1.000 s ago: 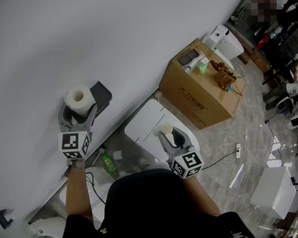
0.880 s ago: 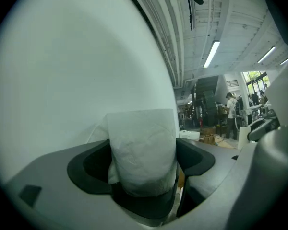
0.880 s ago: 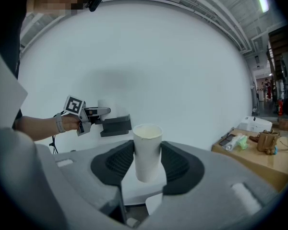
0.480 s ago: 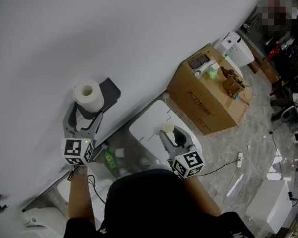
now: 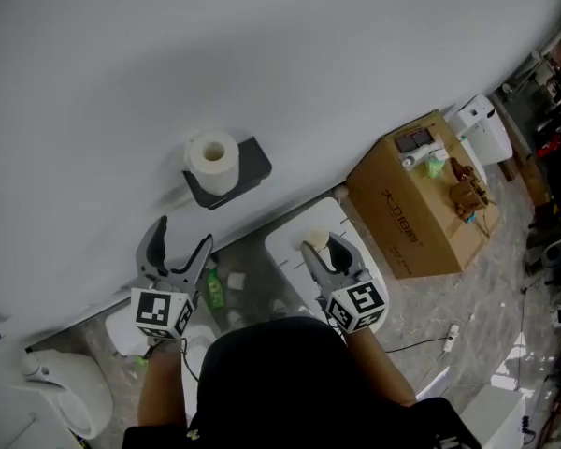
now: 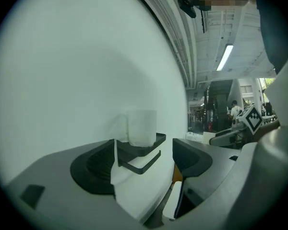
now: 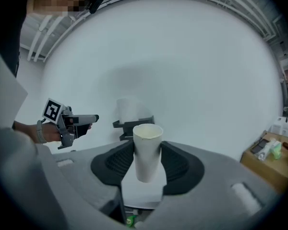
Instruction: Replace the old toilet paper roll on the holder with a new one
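A full white toilet paper roll (image 5: pixel 211 160) (image 6: pixel 142 127) stands upright on top of the black wall holder (image 5: pixel 250 172) (image 6: pixel 145 153). My left gripper (image 5: pixel 182 234) (image 6: pixel 144 166) hangs below and in front of it, apart from the roll. It is open, its jaws have just been closing a little, and nothing is between them. My right gripper (image 5: pixel 320 248) (image 7: pixel 148 163) is shut on a bare pale cardboard tube (image 5: pixel 316 240) (image 7: pixel 147 150), held upright. In the right gripper view the holder (image 7: pixel 134 125) is beyond the tube and the left gripper (image 7: pixel 86 119) to its left.
A plain white wall fills the background. On the floor below are a white toilet (image 5: pixel 294 251), a green bottle (image 5: pixel 212 293) and a white fixture (image 5: pixel 65 396). A cardboard box (image 5: pixel 421 209) with small items on top stands at the right.
My left gripper, which had its jaws around the roll on the holder, has drawn back and down from it; the roll stays on the holder. The right gripper still holds the tube.
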A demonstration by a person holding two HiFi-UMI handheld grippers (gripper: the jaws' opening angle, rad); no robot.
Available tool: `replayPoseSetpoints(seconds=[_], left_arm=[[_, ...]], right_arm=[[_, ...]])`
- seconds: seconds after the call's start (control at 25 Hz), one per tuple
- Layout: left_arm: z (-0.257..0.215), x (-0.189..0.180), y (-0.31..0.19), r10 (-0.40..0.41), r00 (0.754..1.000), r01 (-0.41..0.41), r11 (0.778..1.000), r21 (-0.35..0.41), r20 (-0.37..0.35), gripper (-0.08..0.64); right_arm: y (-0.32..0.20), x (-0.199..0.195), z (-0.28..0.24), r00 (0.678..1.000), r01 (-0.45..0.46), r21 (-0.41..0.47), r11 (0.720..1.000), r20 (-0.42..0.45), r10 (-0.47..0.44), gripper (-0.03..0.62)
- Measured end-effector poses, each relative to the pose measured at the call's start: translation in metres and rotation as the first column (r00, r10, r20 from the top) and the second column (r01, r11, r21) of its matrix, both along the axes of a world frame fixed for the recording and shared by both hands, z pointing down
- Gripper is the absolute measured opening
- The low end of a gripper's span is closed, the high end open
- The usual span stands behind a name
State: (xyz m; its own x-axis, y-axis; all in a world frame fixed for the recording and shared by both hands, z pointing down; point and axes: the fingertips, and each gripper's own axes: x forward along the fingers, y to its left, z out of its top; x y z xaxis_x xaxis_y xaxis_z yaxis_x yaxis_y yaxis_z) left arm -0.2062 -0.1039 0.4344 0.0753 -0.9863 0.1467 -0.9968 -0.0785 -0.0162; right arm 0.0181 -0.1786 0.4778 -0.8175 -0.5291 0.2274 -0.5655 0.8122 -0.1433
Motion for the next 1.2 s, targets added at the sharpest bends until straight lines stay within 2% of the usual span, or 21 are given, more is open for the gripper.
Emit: replayPoseSetpoints(seconds=[0.04, 0.2, 0.48, 0.76, 0.88, 1.04, 1.2], left_arm=[[0.001, -0.002, 0.009, -0.024, 1.000, 0.024, 1.000, 0.002, 0.001, 0.363], [0.005, -0.016, 0.045, -0.133, 0.991, 0.134, 0.991, 0.012, -0.011, 0.182], [0.017, -0.029, 0.092, -0.244, 0.970, 0.244, 0.970, -0.004, -0.001, 0.022], [0.035, -0.041, 0.134, -0.341, 0.940, 0.342, 0.939, -0.027, 0.021, 0.014], [0.035, -0.042, 0.144, -0.357, 0.934, 0.357, 0.934, -0.026, 0.023, 0.013], [0.038, -0.047, 0.155, -0.402, 0.915, 0.401, 0.915, -0.051, -0.018, 0.012], [0.044, -0.052, 0.162, -0.419, 0.908, 0.418, 0.907, -0.044, -0.016, 0.012]], right_arm=[[0.001, -0.007, 0.000, 1.000, 0.019, 0.000, 1.000, 0.002, -0.019, 0.172], [0.010, -0.035, -0.001, 0.994, 0.105, 0.001, 0.995, 0.010, -0.105, 0.172], [0.030, -0.087, 0.001, 0.968, 0.250, 0.006, 0.968, 0.017, -0.250, 0.172], [0.053, -0.130, 0.004, 0.931, 0.364, 0.010, 0.931, 0.020, -0.364, 0.172], [0.062, -0.142, 0.005, 0.915, 0.402, 0.013, 0.916, 0.018, -0.402, 0.172], [0.071, -0.154, 0.005, 0.897, 0.441, 0.025, 0.897, 0.013, -0.441, 0.172], [0.075, -0.160, 0.003, 0.884, 0.468, 0.047, 0.883, 0.001, -0.468, 0.172]])
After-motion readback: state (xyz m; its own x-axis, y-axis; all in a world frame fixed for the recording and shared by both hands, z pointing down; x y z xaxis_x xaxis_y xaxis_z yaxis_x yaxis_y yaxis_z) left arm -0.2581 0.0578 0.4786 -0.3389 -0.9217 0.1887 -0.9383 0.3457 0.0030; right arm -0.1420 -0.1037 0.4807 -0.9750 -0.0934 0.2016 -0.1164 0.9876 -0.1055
